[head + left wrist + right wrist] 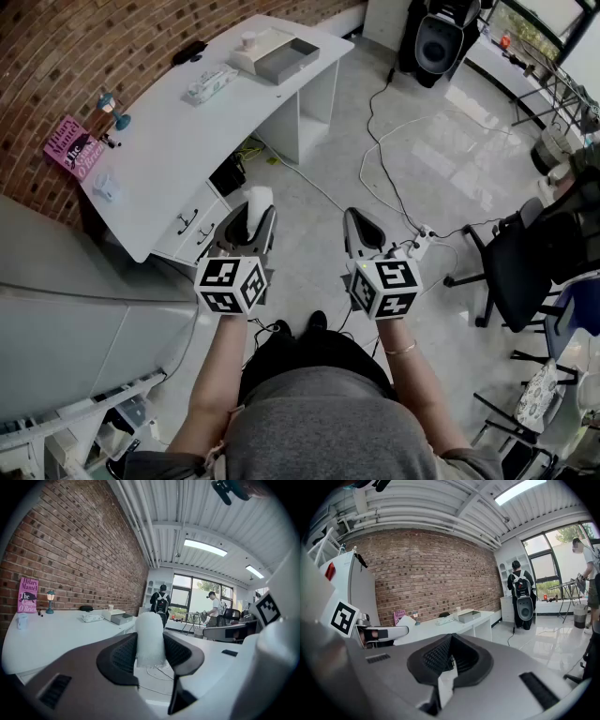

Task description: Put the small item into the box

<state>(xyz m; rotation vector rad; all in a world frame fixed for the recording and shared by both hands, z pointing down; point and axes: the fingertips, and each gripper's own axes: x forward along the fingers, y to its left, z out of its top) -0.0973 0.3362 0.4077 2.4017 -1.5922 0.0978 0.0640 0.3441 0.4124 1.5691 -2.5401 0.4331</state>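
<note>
A small white fuzzy item point(150, 639) sits upright between the dark pads of my left gripper point(151, 654), which is shut on it. In the head view that left gripper point(253, 217) hangs over the floor beside the desk, with the white item point(260, 198) sticking out at its tip. The open grey box point(286, 59) rests at the far end of the white desk point(178, 141), well ahead of both grippers. My right gripper point(359, 225) is shut with nothing in it, level with the left one. Its jaws point(450, 656) meet at the tip in the right gripper view.
On the desk lie a pink book point(73, 144), a small lamp figure point(114, 108), a white packet point(210, 83) and a dark object point(189, 51). Cables point(375, 178) run over the floor. A black speaker point(441, 37) and an office chair point(525, 262) stand to the right.
</note>
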